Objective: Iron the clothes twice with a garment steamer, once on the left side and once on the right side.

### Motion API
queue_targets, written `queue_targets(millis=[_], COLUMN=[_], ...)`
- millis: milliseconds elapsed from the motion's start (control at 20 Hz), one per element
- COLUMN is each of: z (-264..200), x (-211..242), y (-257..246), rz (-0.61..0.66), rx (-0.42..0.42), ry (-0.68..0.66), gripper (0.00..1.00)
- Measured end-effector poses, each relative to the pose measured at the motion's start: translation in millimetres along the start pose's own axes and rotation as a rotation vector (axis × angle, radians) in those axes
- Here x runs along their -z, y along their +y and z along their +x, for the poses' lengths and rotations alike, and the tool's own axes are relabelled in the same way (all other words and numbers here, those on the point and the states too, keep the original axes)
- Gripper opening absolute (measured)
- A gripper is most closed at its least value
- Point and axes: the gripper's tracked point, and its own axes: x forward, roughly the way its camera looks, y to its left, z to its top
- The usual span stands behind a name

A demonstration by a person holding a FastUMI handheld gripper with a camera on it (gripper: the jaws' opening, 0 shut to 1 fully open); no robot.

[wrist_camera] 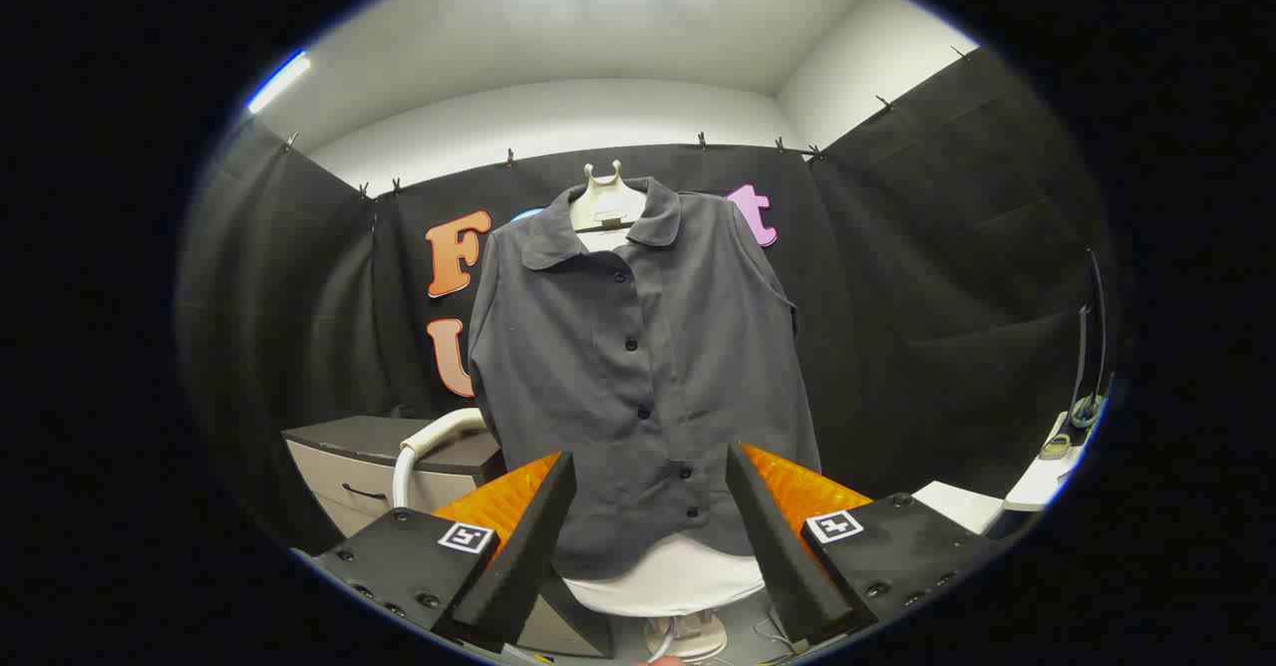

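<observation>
Fingers of the gripper point(648, 501) stand spread wide apart at the near edge, their dark wedge-shaped pads angled outward, orange plates behind them and a small square marker on each black base. Nothing is held between them; they are released and level, pointing straight ahead at the lower front of the shirt point(638, 367).

Just past the fingertips, between them, a white rounded form point(678, 581) shows under the shirt's hem, and below it a pale round base point(688, 638) is partly cut off, with thin wires beside it that are hard to make out.

The dark grey shirt hangs buttoned, collar open, on a white hanger point(606, 197) whose top pokes out at the neck. The shirt fills the gap between the fingers and rises well beyond them.

Behind the left finger, a white hose point(424, 447) curves up beside a low cabinet point(384, 467) with a dark top; its lower end is hidden by the finger, and I cannot tell what it joins.

Off to the right, a white table point(1037, 487) edge carries small items too blurred to name.

Black cloth point(947, 297) clipped along its top edge closes the booth behind everything, with white wall above.
</observation>
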Motion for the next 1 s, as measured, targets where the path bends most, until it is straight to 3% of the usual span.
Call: queue_targets(millis=[1000], z=[-9.2], x=[-4.5], y=[0.4], rz=[-0.004], rx=[0.007], ry=[-0.010], gripper=[0.98])
